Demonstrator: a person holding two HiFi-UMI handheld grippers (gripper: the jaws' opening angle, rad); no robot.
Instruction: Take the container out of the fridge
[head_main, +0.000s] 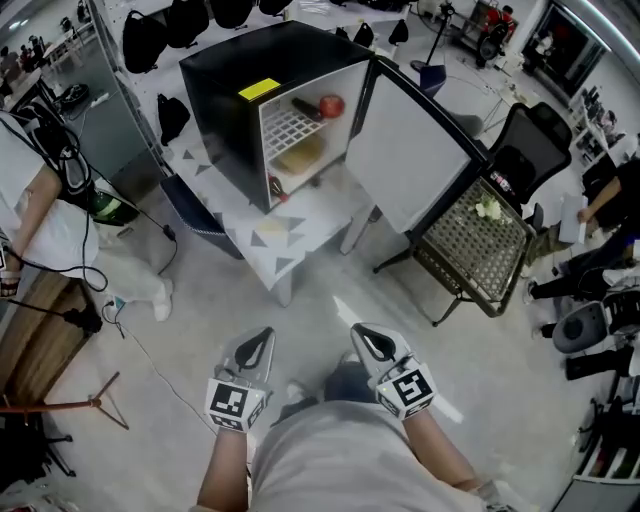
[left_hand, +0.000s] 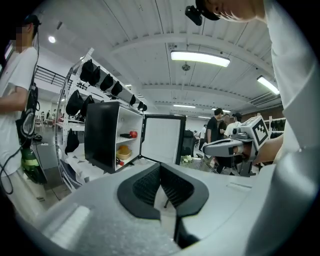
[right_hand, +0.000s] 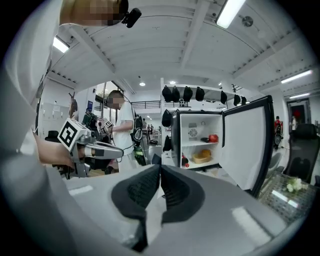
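Both tools hang close to the person's body, well short of the work. The left gripper (head_main: 262, 338) and the right gripper (head_main: 363, 334) each have their ribbed black pads pressed together at the tips, with nothing between them. Well ahead of both stands the small black box fridge (head_main: 225, 85), its white-lined door (head_main: 405, 140) swung open ahead of the right gripper. The shallow tan bowl-shaped container (head_main: 300, 156) sits on the lower shelf, under a white wire rack.

The risks, as I judge them:
- Jaws arriving unopened would shove the bowl deeper.
- A high lift would strike the rack (a round red apple (head_main: 331, 105) rests on it).
- The small red-capped dark bottle (head_main: 276, 189) near the bowl could topple.
- A wide swing from the right gripper might knock the door.
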